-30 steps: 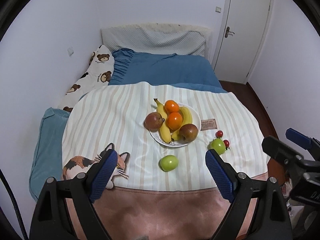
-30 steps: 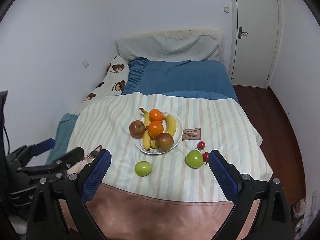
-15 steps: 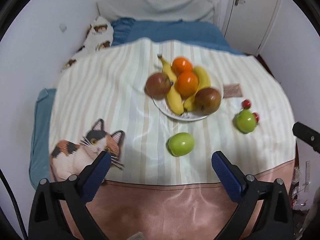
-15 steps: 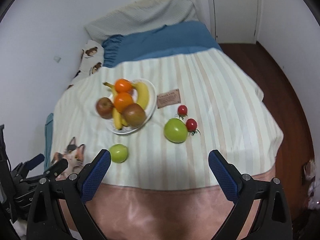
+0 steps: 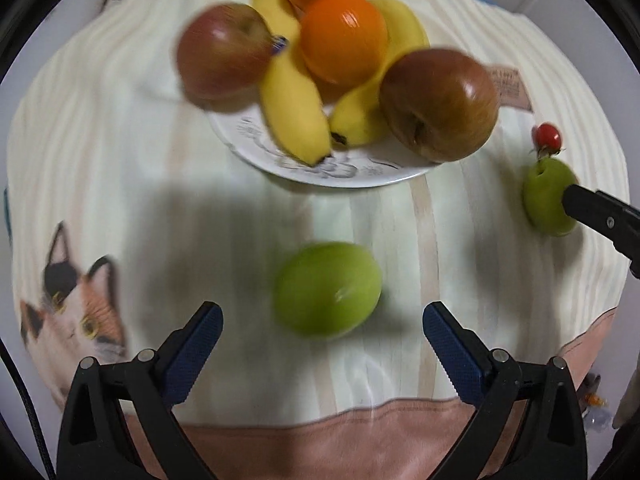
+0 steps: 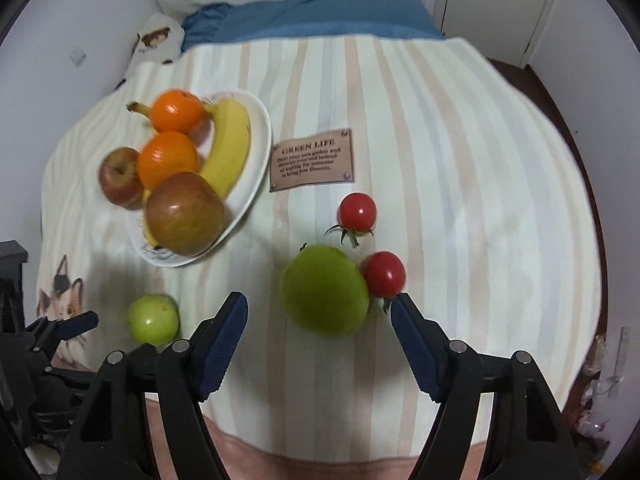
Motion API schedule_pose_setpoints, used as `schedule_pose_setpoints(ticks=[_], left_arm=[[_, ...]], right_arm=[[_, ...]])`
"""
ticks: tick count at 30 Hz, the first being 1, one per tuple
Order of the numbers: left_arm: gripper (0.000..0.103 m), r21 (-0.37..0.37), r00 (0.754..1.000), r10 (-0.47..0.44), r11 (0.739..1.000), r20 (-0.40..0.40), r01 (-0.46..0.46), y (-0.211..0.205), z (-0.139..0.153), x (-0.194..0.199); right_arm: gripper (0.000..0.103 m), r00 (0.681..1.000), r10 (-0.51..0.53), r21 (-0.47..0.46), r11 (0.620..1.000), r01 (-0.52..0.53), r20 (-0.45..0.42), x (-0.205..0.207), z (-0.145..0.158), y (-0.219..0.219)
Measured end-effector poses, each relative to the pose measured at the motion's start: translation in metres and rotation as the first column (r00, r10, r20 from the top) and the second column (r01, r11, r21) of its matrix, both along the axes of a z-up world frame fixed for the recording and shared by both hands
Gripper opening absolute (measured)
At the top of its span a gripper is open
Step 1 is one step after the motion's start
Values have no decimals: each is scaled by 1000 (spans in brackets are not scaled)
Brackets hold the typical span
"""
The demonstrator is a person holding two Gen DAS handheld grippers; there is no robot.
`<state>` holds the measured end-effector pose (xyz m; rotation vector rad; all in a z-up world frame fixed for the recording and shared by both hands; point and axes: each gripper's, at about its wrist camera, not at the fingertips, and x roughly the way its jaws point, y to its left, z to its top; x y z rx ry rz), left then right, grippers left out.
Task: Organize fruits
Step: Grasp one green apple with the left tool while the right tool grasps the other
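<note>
On the striped bedspread [image 6: 460,160] of the bed, a white plate [image 6: 262,132] serves as the landmark: it carries two oranges [image 6: 168,158], two bananas [image 6: 228,144] and two reddish apples [image 6: 184,214], one of them overhanging the plate's left edge. Just right of the plate lies a sewn brown label [image 6: 312,160]. Nearer the camera than the plate, slightly to its left in the right wrist view, a small green apple [image 5: 326,290] rests on the bedspread; the left tool [image 5: 320,320] hangs over it with its jaws spread wide and closing slightly, the apple lying ahead of the blue pads [image 5: 198,342] and not touched by them. Right of the plate and below the label, a larger green apple [image 6: 324,290] lies with one cherry tomato [image 6: 384,274] touching its right side and a second tomato [image 6: 357,212] just beyond it, toward the label. The right tool [image 6: 318,308] hovers at this apple, its jaws closing, the fruit between the tips but not yet pressed by either pad. A printed cat [image 5: 76,308] decorates the bedspread left of the plate.
</note>
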<state>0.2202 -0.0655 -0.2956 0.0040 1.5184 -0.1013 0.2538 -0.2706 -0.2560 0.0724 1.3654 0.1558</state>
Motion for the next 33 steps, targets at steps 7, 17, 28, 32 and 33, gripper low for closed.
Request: schedule_pose_setpoints(ticks=[7, 17, 28, 32, 33], left_arm=[[60, -8, 1000, 18, 1000, -23, -18, -3, -27, 8], [60, -21, 999, 31, 999, -9, -31, -2, -9, -19], [60, -74, 994, 24, 997, -103, -32, 1, -6, -101], [60, -52, 996, 28, 998, -90, -33, -2, -16, -99], [60, -46, 996, 23, 999, -83, -27, -3, -17, -97]], right_arm=[[66, 996, 88, -79, 993, -89, -12, 21, -21, 23], [57, 991, 127, -55, 990, -128, -35, 1, -15, 20], [31, 982, 114, 107, 989, -99, -152, -67, -21, -3], [39, 990, 84, 103, 992, -73, -110, -55, -25, 2], [44, 991, 79, 105, 992, -68, -107, -52, -25, 3]])
